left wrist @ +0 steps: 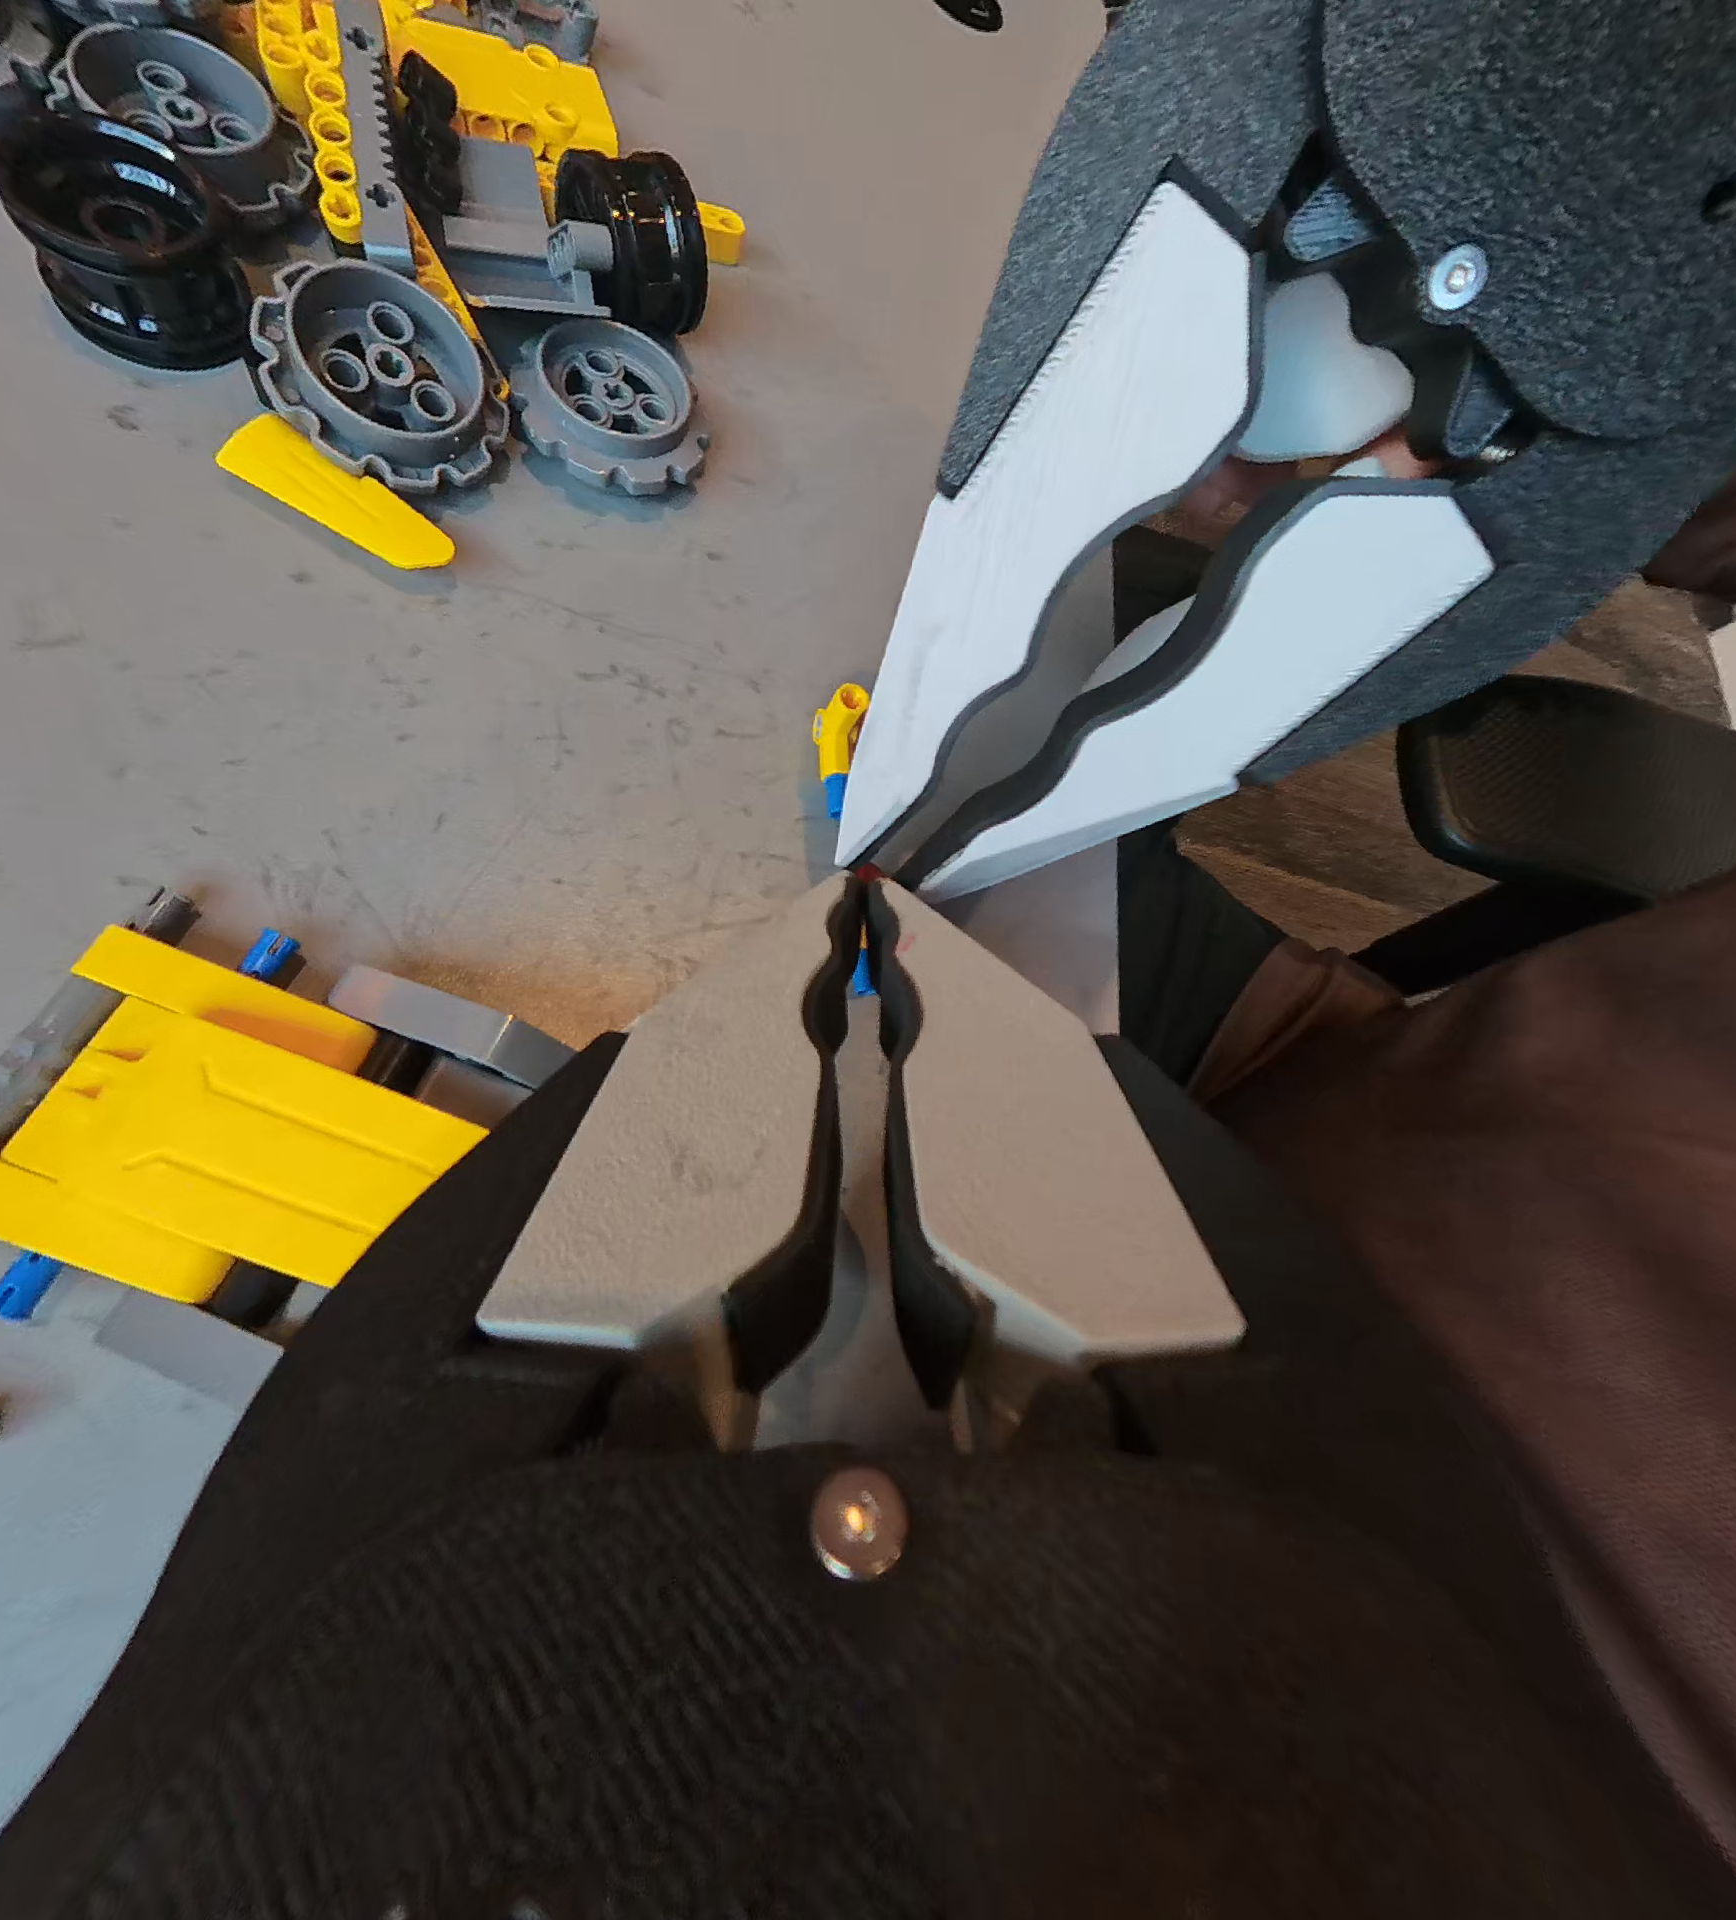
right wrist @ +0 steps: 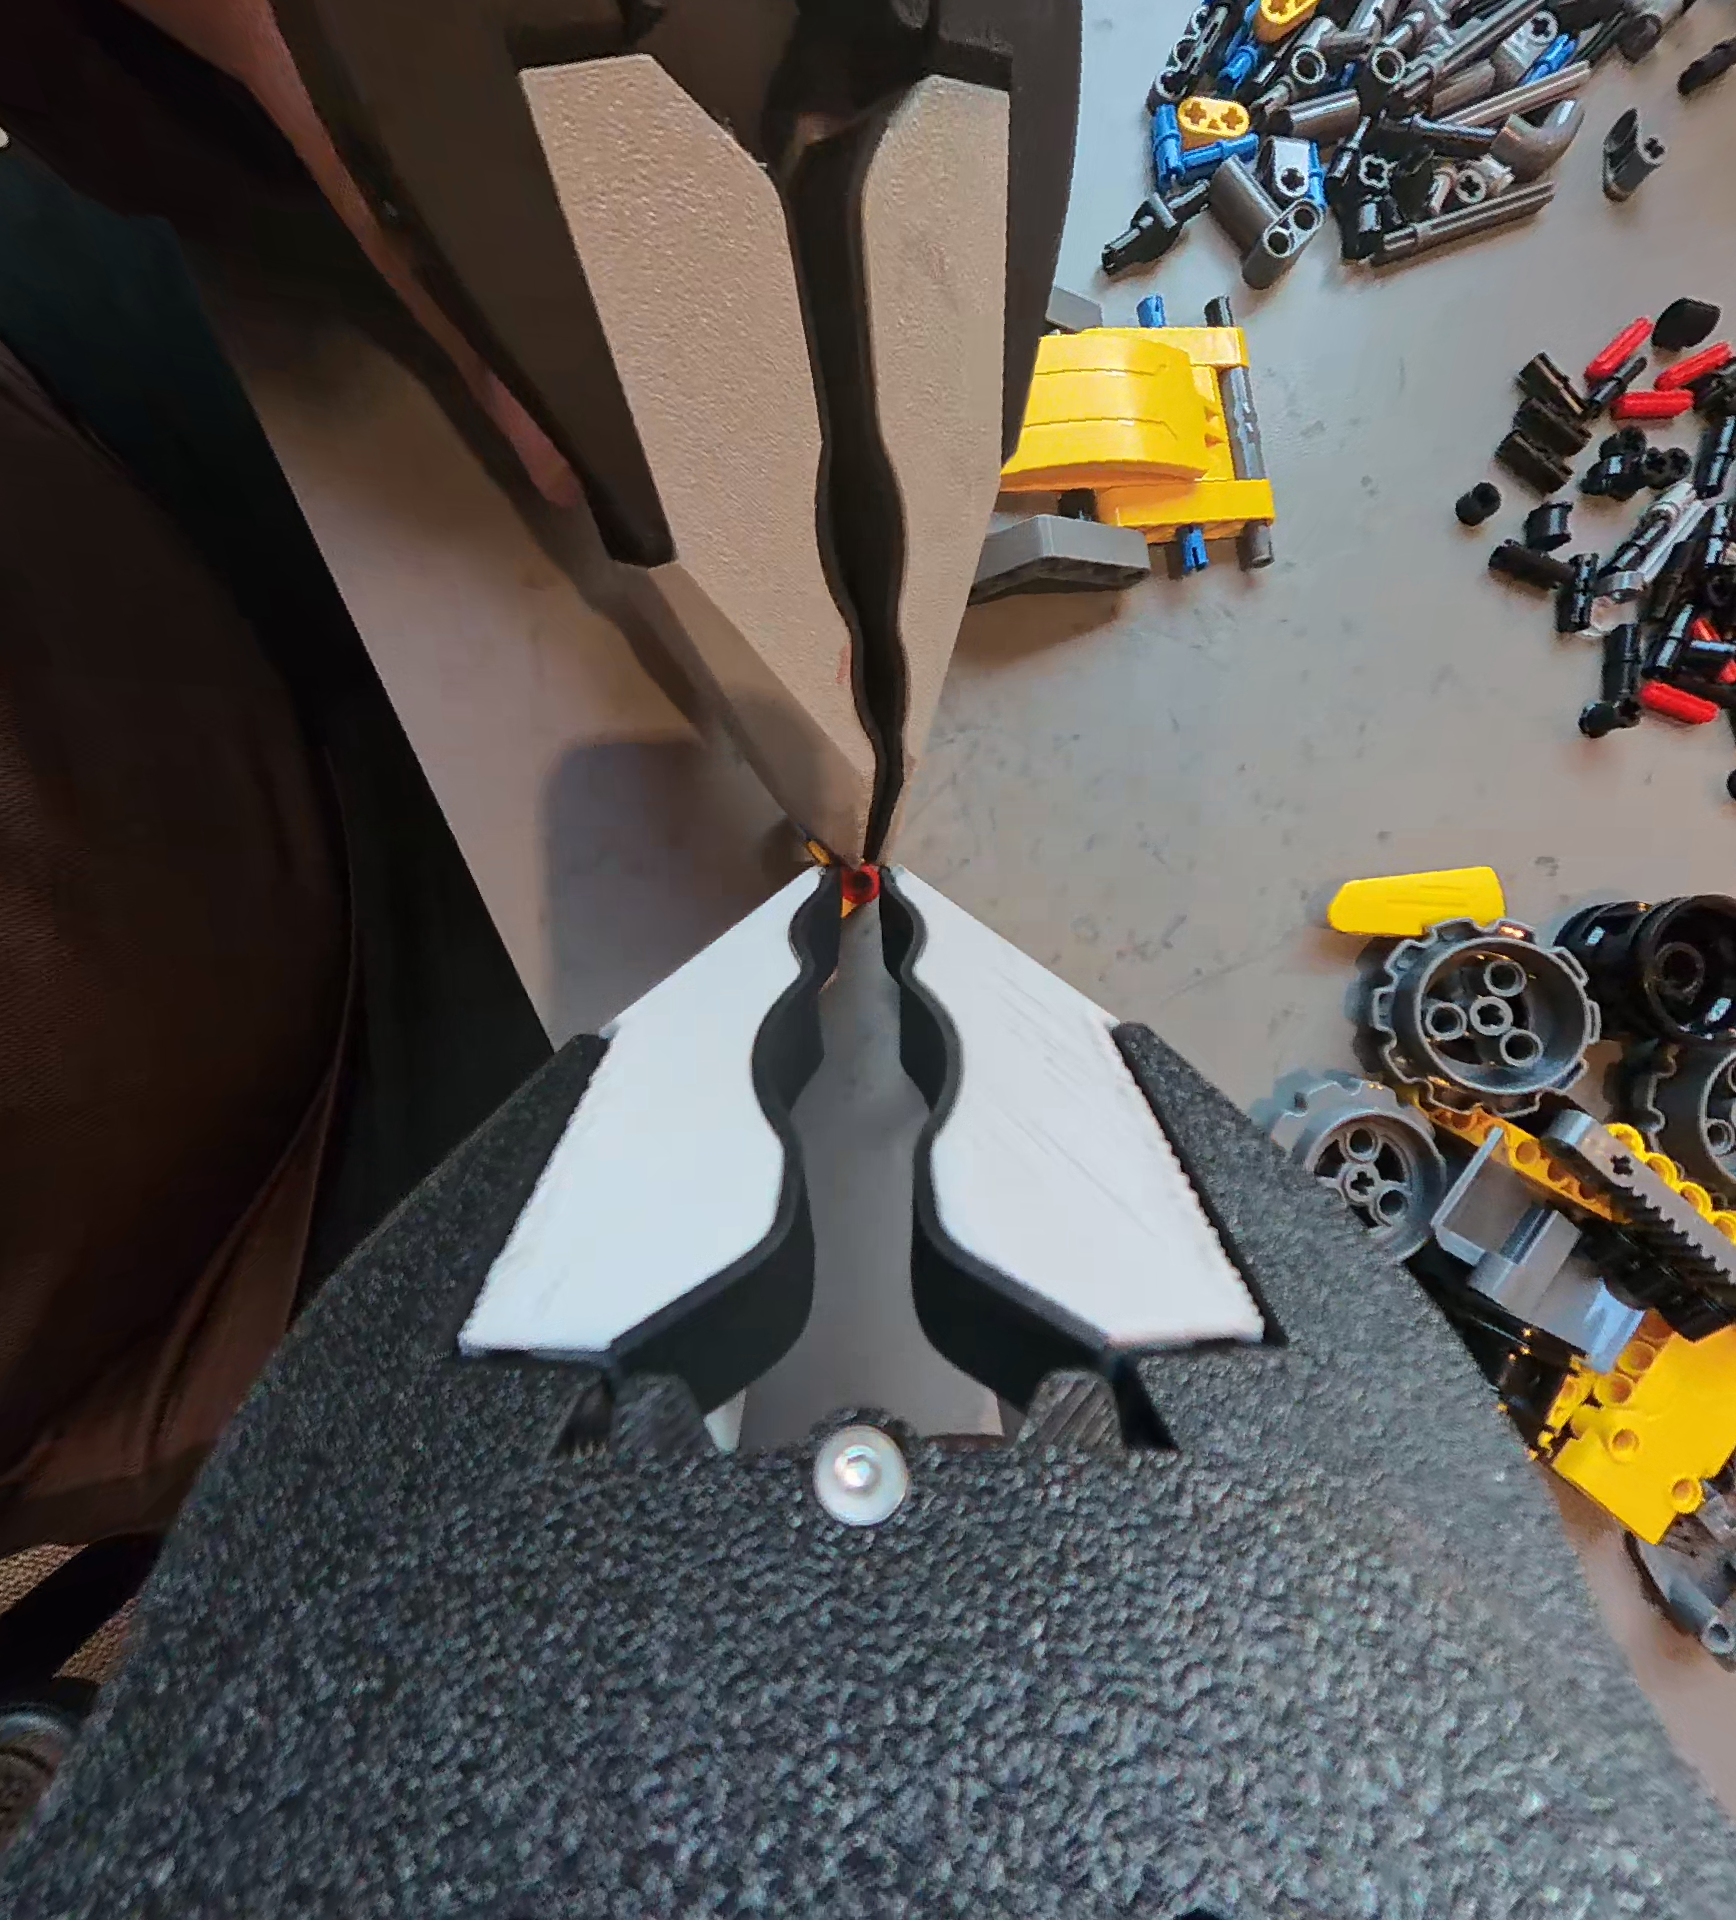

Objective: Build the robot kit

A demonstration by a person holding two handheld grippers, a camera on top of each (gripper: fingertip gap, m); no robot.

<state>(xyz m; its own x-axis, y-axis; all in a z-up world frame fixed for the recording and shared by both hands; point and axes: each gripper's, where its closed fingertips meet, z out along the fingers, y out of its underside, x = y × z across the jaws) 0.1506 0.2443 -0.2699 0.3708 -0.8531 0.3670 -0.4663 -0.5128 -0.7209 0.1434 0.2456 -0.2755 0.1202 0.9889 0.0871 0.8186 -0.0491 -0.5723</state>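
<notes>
My left gripper [left wrist: 859, 885] has grey fingers and is shut. My right gripper [right wrist: 859, 883] has white fingers and is shut on a small red pin [right wrist: 859, 883]. The two meet tip to tip over the table's near edge. The right gripper [left wrist: 874, 868] comes in from the upper right in the left wrist view, and the left gripper [right wrist: 876, 831] comes down from above in the right wrist view. A small yellow and blue piece [left wrist: 840, 732] shows right beside the tips. I cannot tell whether the left gripper holds it.
On the grey table [left wrist: 531, 675] lie a yellow panel assembly [left wrist: 220, 1143], grey toothed wheels [left wrist: 376, 364], black wheels [left wrist: 105, 208], a yellow wedge [left wrist: 334, 504] and a yellow frame [right wrist: 1674, 1382]. Piles of small pins [right wrist: 1695, 582] lie farther off. A person's brown clothing [right wrist: 64, 935] and a chair [left wrist: 1591, 790] are beside the edge. Both grippers' tips are close together, under 4 cm apart.
</notes>
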